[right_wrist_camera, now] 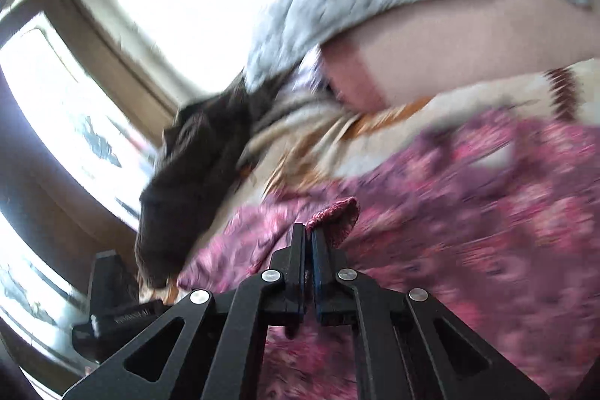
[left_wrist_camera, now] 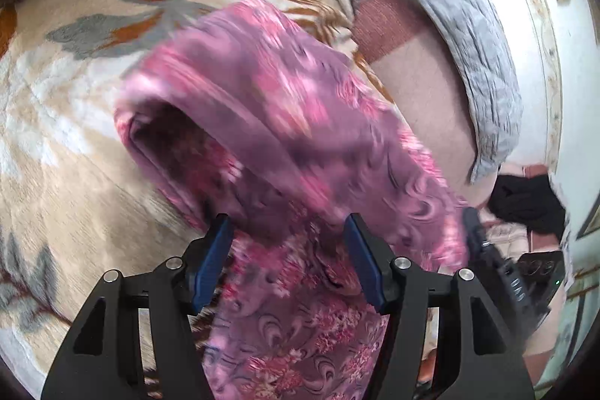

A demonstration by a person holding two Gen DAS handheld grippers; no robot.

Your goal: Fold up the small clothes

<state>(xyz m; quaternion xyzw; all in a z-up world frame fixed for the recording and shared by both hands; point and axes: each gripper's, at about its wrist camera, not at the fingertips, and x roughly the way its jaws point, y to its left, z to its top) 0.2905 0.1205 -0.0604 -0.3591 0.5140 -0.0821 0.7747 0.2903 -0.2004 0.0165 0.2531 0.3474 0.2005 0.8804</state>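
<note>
A pink and purple floral garment point(left_wrist_camera: 270, 122) lies bunched on a cream floral blanket point(left_wrist_camera: 75, 100); it is motion-blurred. My left gripper point(left_wrist_camera: 288, 231) is open, its blue pads point(left_wrist_camera: 215, 261) on either side of the cloth, which passes between and under them. The right gripper's body shows at the garment's right edge point(left_wrist_camera: 506, 272). In the right wrist view my right gripper point(right_wrist_camera: 308, 235) is shut on a fold of the garment point(right_wrist_camera: 487, 212), with a pinched edge point(right_wrist_camera: 337, 216) sticking up beside the fingertips.
A grey quilted blanket point(left_wrist_camera: 468, 36) and a beige sheet point(left_wrist_camera: 423, 100) lie at the right. A dark brown furry throw point(right_wrist_camera: 187, 175) lies beside the garment. A black item point(left_wrist_camera: 525, 201) sits at the far right. Bright windows point(right_wrist_camera: 75, 137) are behind.
</note>
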